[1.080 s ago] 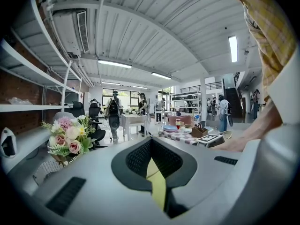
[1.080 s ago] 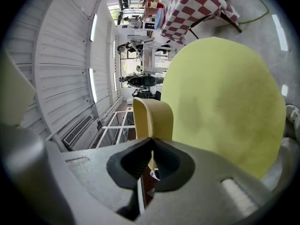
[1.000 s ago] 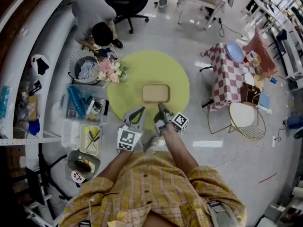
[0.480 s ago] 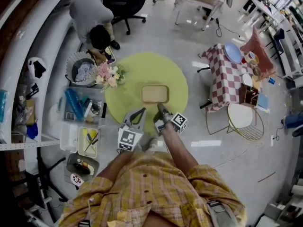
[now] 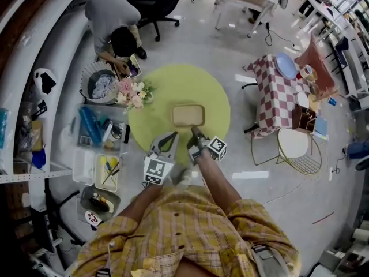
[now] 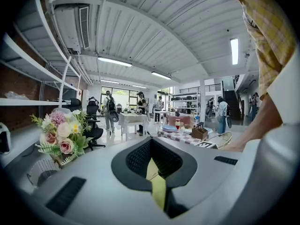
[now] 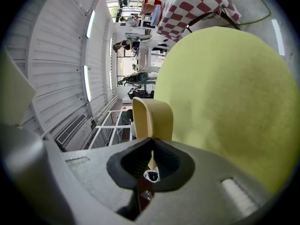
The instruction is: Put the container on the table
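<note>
A shallow beige container (image 5: 188,115) rests on the round yellow-green table (image 5: 173,82), a little on my side of its middle. My right gripper (image 5: 195,130) reaches to the container's near rim and is shut on that rim. In the right gripper view the container (image 7: 152,118) rises edge-on straight out of the shut right gripper (image 7: 151,142), with the table (image 7: 225,88) filling the right side. My left gripper (image 5: 172,135) hovers over the table's near edge, left of the container and apart from it. In its own view the left gripper (image 6: 151,142) is shut on nothing.
A flower bouquet (image 5: 134,91) stands at the table's left edge. Clear bins (image 5: 98,128) with tools lie on the floor to the left, and a person (image 5: 112,22) crouches beyond them. A checkered table (image 5: 279,91) and a wire chair (image 5: 297,146) stand to the right.
</note>
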`<action>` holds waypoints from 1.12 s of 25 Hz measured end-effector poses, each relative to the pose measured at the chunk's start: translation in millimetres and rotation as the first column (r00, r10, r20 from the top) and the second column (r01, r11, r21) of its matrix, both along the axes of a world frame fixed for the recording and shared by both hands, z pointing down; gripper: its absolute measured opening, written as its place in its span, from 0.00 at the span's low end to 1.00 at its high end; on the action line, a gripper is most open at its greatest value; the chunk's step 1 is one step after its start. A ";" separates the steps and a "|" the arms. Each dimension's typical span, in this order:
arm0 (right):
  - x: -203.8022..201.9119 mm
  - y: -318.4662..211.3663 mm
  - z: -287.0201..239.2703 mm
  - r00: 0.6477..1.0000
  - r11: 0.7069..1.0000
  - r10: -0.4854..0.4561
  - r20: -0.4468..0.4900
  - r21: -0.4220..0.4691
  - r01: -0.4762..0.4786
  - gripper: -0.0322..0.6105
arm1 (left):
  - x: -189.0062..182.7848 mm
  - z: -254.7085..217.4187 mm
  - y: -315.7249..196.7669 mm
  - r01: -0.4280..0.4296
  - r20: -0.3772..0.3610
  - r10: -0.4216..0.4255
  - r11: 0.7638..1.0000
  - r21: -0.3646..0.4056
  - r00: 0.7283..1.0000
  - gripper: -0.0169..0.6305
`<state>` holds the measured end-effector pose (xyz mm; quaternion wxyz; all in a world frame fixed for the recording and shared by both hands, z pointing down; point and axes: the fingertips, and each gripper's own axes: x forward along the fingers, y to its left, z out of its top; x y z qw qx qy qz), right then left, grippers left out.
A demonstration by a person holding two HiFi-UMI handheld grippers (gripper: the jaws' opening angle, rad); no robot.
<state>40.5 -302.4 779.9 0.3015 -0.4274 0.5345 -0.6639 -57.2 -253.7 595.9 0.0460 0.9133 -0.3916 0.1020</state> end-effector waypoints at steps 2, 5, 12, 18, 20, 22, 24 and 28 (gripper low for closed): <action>-2.5 -2.8 2.3 1.000 1.000 -0.003 0.000 -0.004 0.003 0.07 | -3.3 0.4 -1.4 0.005 0.002 -0.005 1.000 -0.001 1.000 0.04; -5.0 -7.9 5.4 1.000 1.000 -0.005 0.001 -0.009 0.005 0.07 | -7.8 0.8 -3.9 0.012 0.002 -0.012 1.000 -0.005 1.000 0.04; -9.6 -17.1 15.8 1.000 0.999 -0.008 -0.005 -0.035 0.008 0.07 | -13.4 2.5 -10.3 0.021 0.000 -0.021 1.000 -0.009 1.000 0.04; -12.1 -23.4 28.6 1.000 0.998 -0.011 0.002 -0.057 0.011 0.07 | -13.1 4.7 -13.9 0.019 0.003 -0.019 1.000 -0.016 1.000 0.04; -12.4 -25.4 34.1 1.000 0.998 -0.012 0.006 -0.067 0.012 0.07 | -13.0 6.1 -15.6 0.020 0.004 -0.020 1.000 -0.019 1.000 0.04; -13.4 -27.0 38.6 1.000 0.997 -0.012 0.010 -0.079 0.013 0.07 | -13.3 7.3 -17.1 0.019 0.005 -0.019 1.000 -0.021 1.000 0.04; -14.6 -28.0 41.3 1.000 0.996 -0.012 0.011 -0.092 0.013 0.07 | -14.5 7.6 -18.2 0.018 0.007 -0.018 1.000 -0.023 1.000 0.04; -13.6 -32.0 46.7 1.000 0.994 0.000 0.021 -0.109 0.003 0.07 | -17.6 8.4 -20.4 0.024 0.005 -0.023 0.999 -0.026 1.000 0.04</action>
